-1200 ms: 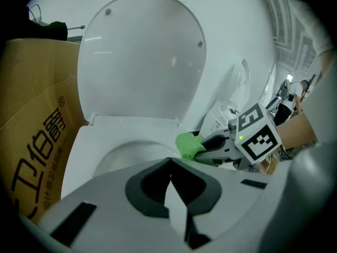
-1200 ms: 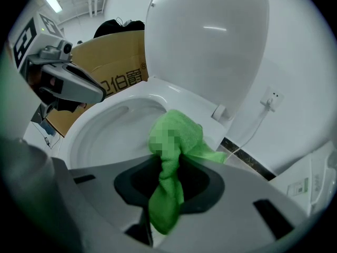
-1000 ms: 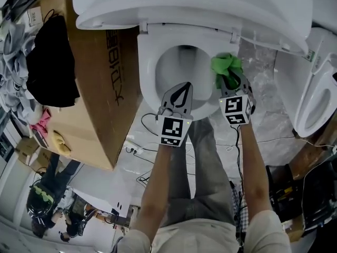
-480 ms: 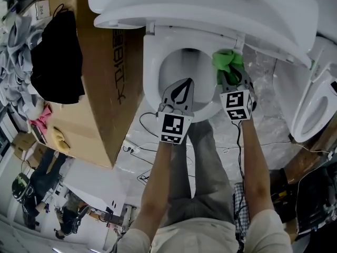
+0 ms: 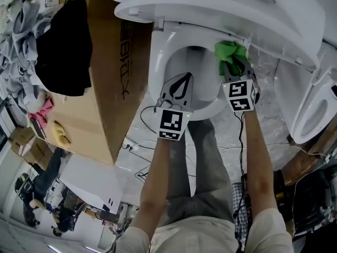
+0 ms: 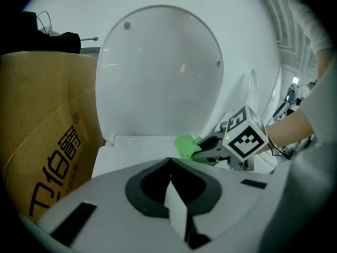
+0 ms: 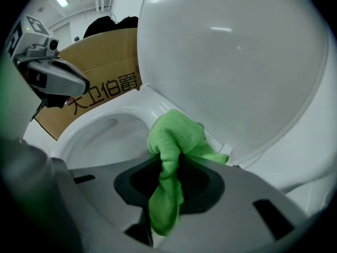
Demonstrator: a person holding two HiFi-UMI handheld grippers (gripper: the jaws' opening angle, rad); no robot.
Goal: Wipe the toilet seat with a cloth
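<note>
The right claw [image 5: 233, 67] pinches the green cloth [image 5: 226, 50] against the back corner of the seat [image 5: 157, 62] to scrub there; the left claw [image 5: 184, 79], pressed together and empty, hovers clear.

Cloth [image 5: 230, 51]: bright green. Toilet seat [image 5: 157, 62]: plain white. Box [image 5: 108, 99] on the left: brown, dark print. Clothing [image 5: 60, 46] on it: black. Marker cubes [image 5: 172, 124]: black-and-white squares.

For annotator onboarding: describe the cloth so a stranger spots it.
Start at the open white toilet beside the cardboard box. At the far right of its seat, the right gripper pinches a bunched cloth. It is the only bright green thing there.
</note>
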